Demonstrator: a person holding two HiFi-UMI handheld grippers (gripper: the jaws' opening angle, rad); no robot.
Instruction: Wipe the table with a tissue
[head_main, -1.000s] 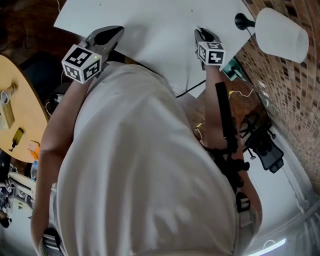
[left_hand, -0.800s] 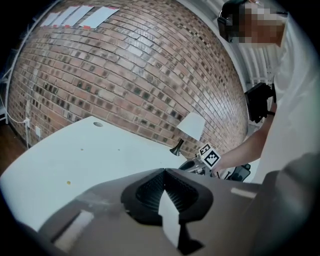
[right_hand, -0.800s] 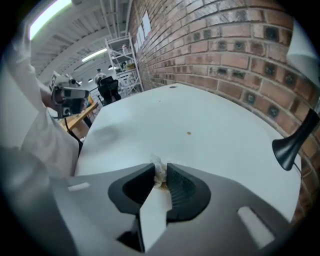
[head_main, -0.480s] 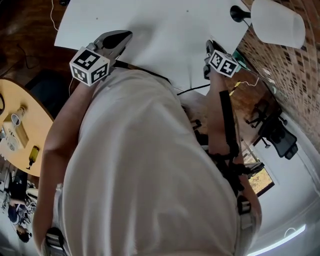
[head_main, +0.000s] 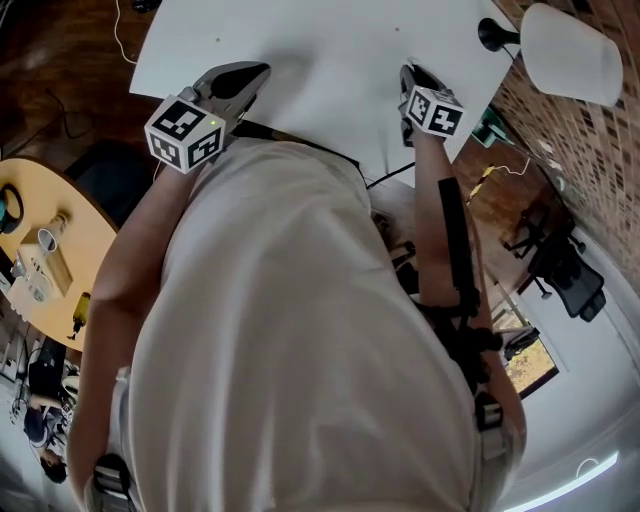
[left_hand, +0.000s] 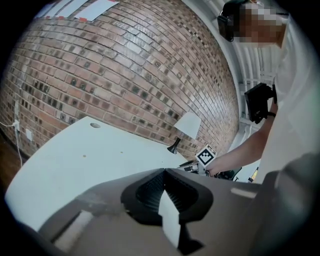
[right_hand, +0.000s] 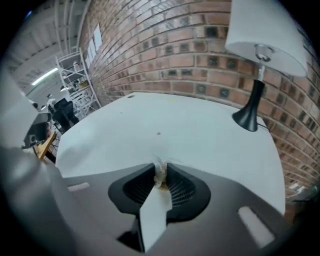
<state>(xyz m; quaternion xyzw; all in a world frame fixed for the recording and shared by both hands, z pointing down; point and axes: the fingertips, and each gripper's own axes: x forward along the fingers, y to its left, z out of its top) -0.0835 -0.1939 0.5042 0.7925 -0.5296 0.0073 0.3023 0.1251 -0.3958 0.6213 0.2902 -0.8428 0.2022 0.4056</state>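
The white table (head_main: 320, 50) lies in front of the person, whose body fills the lower head view. My right gripper (right_hand: 160, 169) is shut on a small crumpled tissue (right_hand: 160, 175) with a brownish stain, tips angled down just over the table (right_hand: 175, 120). In the head view, the right gripper (head_main: 412, 80) is at the table's near right part, and the tissue is hidden beneath it. A tiny crumb (right_hand: 159, 133) lies ahead of it. My left gripper (head_main: 238, 78) hovers at the near left, its jaws (left_hand: 164, 171) shut with nothing between them.
A white-shaded lamp (head_main: 570, 50) on a black base (head_main: 490, 35) stands at the table's far right by the brick wall (right_hand: 175, 55). A dark cable (head_main: 390, 175) hangs off the near edge. A yellow round table (head_main: 40, 260) with small items stands at the left.
The right gripper slid back toward the near edge, then out over the table again, and its marker cube has rolled. The left gripper stays almost where it was.
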